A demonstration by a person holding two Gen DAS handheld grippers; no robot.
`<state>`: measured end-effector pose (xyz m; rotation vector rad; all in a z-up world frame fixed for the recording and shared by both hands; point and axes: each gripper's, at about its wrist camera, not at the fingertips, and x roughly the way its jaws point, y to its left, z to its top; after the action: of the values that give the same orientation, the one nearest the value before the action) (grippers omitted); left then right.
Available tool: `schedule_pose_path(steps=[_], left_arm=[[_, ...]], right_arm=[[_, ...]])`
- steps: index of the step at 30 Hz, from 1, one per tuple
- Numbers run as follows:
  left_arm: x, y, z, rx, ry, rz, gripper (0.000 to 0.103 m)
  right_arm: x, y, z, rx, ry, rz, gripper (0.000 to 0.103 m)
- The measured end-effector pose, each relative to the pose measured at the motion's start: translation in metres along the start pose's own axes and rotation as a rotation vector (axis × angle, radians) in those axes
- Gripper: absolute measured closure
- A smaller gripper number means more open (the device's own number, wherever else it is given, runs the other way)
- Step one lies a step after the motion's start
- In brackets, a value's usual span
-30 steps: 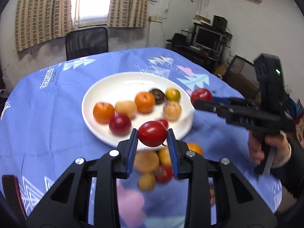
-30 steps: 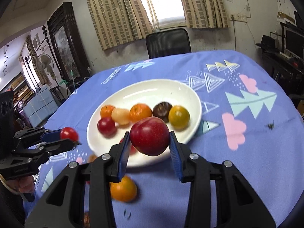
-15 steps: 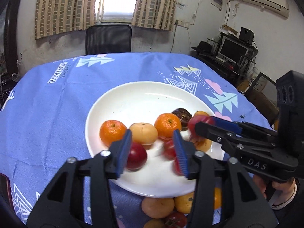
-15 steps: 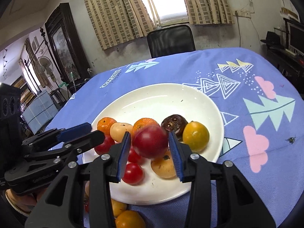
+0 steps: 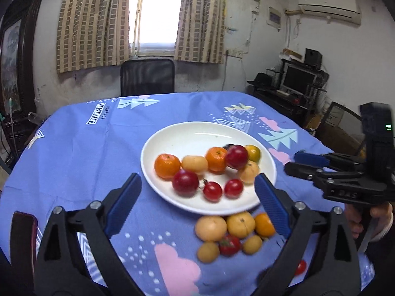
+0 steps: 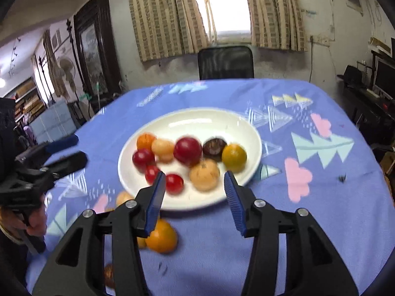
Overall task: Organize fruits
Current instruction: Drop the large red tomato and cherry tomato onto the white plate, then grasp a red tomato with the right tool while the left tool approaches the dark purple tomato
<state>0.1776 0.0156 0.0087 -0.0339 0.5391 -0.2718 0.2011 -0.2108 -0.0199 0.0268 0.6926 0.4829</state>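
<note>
My left claw point(image 5: 197, 204) gapes wide and empty above loose oranges point(image 5: 240, 224) on the blue-clothed surface point(image 5: 81, 157). My right claw point(image 6: 193, 194) is likewise spread, gripping nothing. Beyond both, the white plate point(image 6: 197, 120) carries the fruit: cherry tomatoes point(image 6: 174, 183) at six o'clock, a red apple point(image 6: 187, 151) central, a yellow orange point(image 6: 234, 157) at three o'clock.

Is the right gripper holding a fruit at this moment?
No: in the right wrist view the right gripper has its jaws spread wide with nothing between them, and the big red fruit lies on the white plate.
</note>
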Motion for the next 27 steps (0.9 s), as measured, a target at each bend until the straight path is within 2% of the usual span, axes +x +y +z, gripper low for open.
schedule_pose_path(steps=[3, 6, 9, 12, 15, 19, 22, 24, 27], left_arm=[[-0.011, -0.004, -0.017, 0.009, 0.015, -0.075, 0.005], [-0.013, -0.01, -0.03, 0.034, 0.068, -0.131, 0.005], [-0.013, -0.018, -0.039, 0.076, 0.096, -0.128, 0.005], [-0.012, -0.026, -0.044, 0.112, 0.096, -0.1, 0.005], [-0.009, -0.033, -0.048, 0.136, 0.131, -0.132, 0.005], [-0.013, -0.042, -0.053, 0.18, 0.137, -0.171, 0.005], [-0.016, -0.046, -0.056, 0.209, 0.152, -0.226, 0.005], [-0.019, -0.048, -0.058, 0.221, 0.159, -0.257, 0.005], [-0.021, -0.05, -0.061, 0.24, 0.159, -0.262, 0.005]], right_arm=[[0.005, -0.004, -0.013, 0.027, 0.082, 0.085, 0.053], [0.005, 0.002, -0.021, 0.016, 0.085, 0.114, 0.053], [0.006, 0.011, -0.024, -0.003, 0.099, 0.141, 0.053], [0.014, 0.014, -0.028, -0.009, 0.134, 0.118, 0.053], [0.022, 0.009, -0.03, 0.029, 0.173, 0.122, 0.053], [0.023, 0.009, -0.032, 0.031, 0.182, 0.13, 0.053], [0.02, 0.013, -0.032, -0.004, 0.207, 0.152, 0.053], [0.014, 0.02, -0.033, -0.072, 0.258, 0.225, 0.053], [-0.002, 0.031, -0.043, -0.18, 0.313, 0.313, 0.053]])
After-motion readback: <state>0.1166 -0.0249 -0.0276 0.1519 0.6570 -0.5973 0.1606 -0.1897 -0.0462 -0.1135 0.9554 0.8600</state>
